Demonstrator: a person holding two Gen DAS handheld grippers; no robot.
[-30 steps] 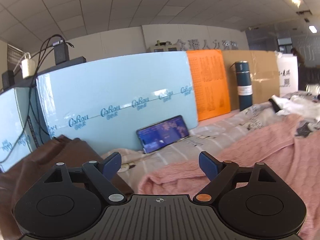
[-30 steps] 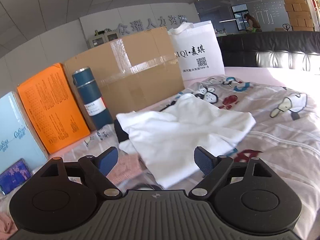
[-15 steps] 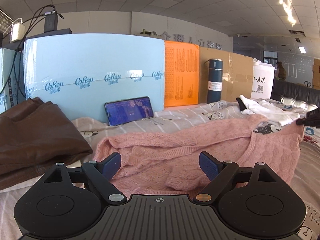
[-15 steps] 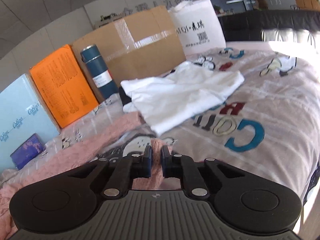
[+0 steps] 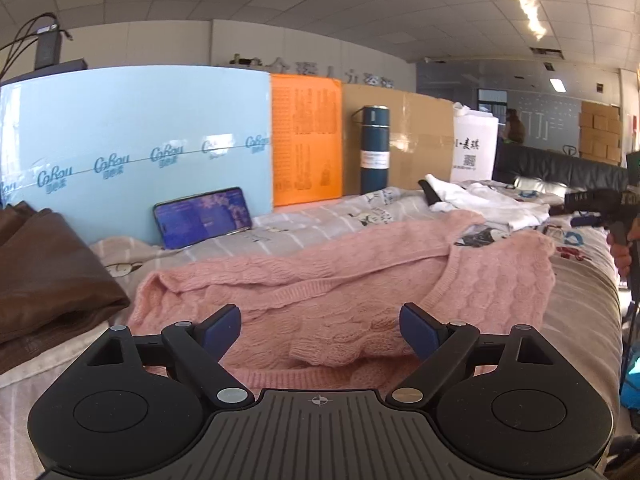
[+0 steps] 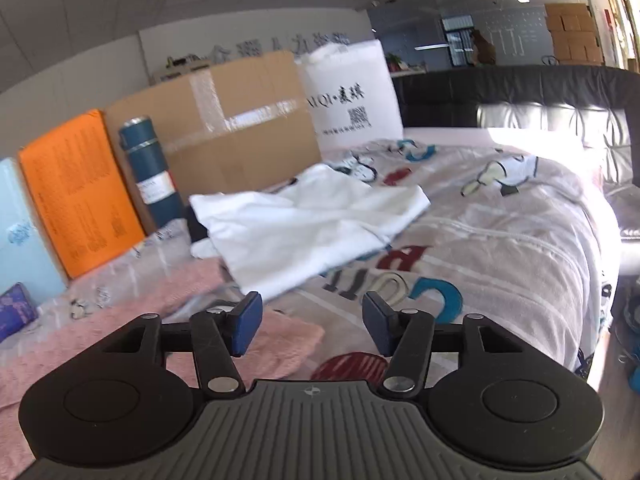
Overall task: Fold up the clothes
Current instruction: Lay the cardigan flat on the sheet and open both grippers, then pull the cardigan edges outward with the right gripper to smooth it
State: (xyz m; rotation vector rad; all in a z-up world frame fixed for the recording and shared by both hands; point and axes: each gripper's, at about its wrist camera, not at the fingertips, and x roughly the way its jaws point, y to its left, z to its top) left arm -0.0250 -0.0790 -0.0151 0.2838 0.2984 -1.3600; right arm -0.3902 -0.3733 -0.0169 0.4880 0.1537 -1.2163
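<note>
Pink sweater lies spread across the bed, probably for folding; left gripper spread wide over its near hem, right gripper spread, empty, beside its far corner.

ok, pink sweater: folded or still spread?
Partly folded. The pink sweater lies on the bed with one side flapped over its middle, cuff on top; not a compact fold.

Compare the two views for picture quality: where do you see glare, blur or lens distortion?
Left wrist view: ceiling lights flare; fisheye curves the blue board; pink sweater sharp. Right wrist view: sunlight burns out the bedsheet far right; white garment and cardboard box smeared by motion blur.
</note>
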